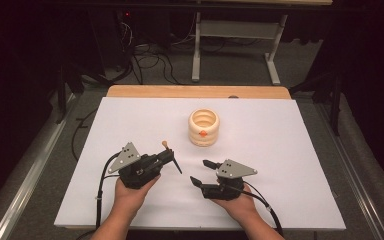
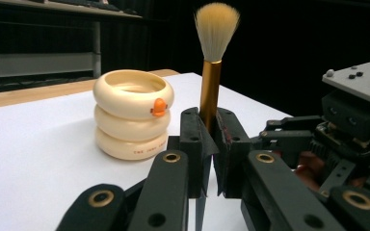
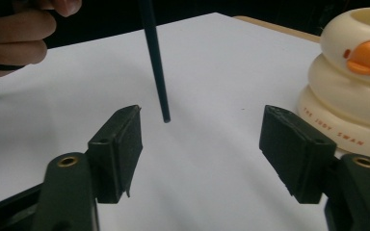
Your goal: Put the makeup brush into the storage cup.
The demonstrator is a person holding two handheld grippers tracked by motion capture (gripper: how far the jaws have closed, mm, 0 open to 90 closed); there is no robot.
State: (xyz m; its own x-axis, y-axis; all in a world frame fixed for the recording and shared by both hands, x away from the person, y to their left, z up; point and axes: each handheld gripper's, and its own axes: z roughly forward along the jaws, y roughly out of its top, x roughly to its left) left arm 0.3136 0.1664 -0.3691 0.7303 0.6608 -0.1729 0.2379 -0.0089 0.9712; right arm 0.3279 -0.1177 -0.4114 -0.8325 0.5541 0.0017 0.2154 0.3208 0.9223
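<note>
the left gripper [image 2: 211, 126] has its jaws pressed together on the gold ferrule of a makeup brush [image 2: 210, 91], which stands upright between the pads with its pale bristle tuft at the top and its thin dark handle running down past the jaws toward the table. in the high view the left gripper [image 1: 166, 156] sits at the near left of the white sheet [image 1: 290, 165], the brush [image 1: 166, 146] rising from its tip. the right gripper [image 3: 200, 149] stands with its jaws well apart and nothing between the pads; the dark handle tip of the brush [image 3: 156, 72] hangs just beyond and slightly to one side of the gap, clear of both pads and apparently just off the sheet. in the high view the right gripper [image 1: 200, 172] lies near the left one, pointing toward it. judging by its look, the brush is light and stiff along the handle, soft and easily splayed at the tuft, and the smooth metal ferrule and lacquered handle seem likely to slip or pivot under a loose pinch. the ferrule, or the handle just below it, is the sound place to take hold; the bristles are best left alone. beyond both grippers stands a cream ring-stacked holder [image 1: 204, 128] with an orange duck beak on its side, open at the top, well apart from the brush and farther up the sheet, which covers a wooden table [image 1: 195, 91].
</note>
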